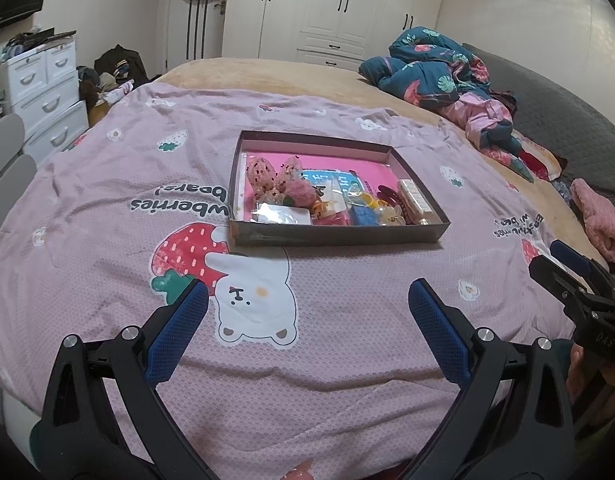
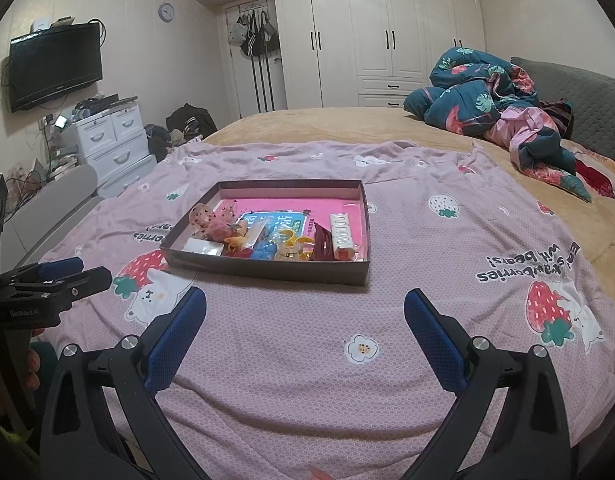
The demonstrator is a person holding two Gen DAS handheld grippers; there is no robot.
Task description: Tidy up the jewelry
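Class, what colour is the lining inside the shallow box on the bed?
Bright pink lining, clearest in the right wrist view.

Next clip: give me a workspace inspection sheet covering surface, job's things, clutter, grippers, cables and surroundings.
Surface: pink strawberry-print blanket spread over a bed, lightly wrinkled.
Job's things: shallow box on the blanket, holding hair accessories, a dark red claw clip, a white ridged clip and small packets.
Clutter: bundled teal floral quilt at the bed's far side.
Grippers: left gripper and right gripper both over bare blanket short of the box, jaws open, holding nothing.
Cables: wires near the white drawer unit.
Surroundings: white wardrobe, wall television, clock.
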